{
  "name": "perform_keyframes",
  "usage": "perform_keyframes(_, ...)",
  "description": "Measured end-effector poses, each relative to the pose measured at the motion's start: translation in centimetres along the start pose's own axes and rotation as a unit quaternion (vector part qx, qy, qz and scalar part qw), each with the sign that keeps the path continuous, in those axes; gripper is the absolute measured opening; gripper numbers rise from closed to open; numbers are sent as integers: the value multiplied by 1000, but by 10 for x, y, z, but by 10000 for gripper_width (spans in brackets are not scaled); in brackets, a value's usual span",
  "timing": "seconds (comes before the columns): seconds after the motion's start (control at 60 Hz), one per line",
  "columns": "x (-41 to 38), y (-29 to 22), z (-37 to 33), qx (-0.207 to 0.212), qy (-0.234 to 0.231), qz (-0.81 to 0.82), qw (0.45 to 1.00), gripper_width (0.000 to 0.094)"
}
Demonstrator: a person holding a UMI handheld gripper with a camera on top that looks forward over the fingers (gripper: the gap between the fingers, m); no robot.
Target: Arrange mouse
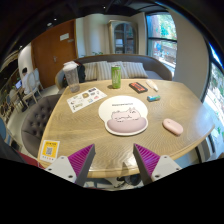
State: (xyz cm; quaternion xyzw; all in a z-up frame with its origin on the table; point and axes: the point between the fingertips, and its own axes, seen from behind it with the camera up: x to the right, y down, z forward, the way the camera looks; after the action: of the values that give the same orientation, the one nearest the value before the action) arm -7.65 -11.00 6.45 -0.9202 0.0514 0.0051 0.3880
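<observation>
A pink mouse (173,126) lies on the round wooden table (90,135), to the right of a white and lilac mouse pad (126,120) printed with a cartoon figure. My gripper (113,160) is open and empty, held above the table's near edge. Its purple pads (80,158) stand wide apart. The mouse pad is just beyond the fingers and the mouse is beyond the right finger, well apart from it.
A green cup (116,75), a grey jug (71,75), a printed sheet (85,98), a dark phone (138,87), a teal thing (153,98) and a yellow card (48,151) lie on the table. Chairs (30,125) and a sofa (120,66) stand around.
</observation>
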Motion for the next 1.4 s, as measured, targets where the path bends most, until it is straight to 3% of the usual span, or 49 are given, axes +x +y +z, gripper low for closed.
perform_keyframes(0.267,95,5,11,8,61,47,997,794)
perform_keyframes(0.5,232,18,48,5,125,20,992,792)
perform_keyframes(0.617,267,20,73,1,109,-12,994,782)
perform_keyframes(0.75,290,-3,94,30,75,-22,997,780)
perform_keyframes(1.0,304,-40,136,44,15,-8,999,787)
perform_keyframes(1.1,304,-55,151,50,7,-13,999,714)
perform_keyframes(1.183,306,-61,157,53,13,-6,999,509)
perform_keyframes(1.4,306,-63,161,35,33,19,999,433)
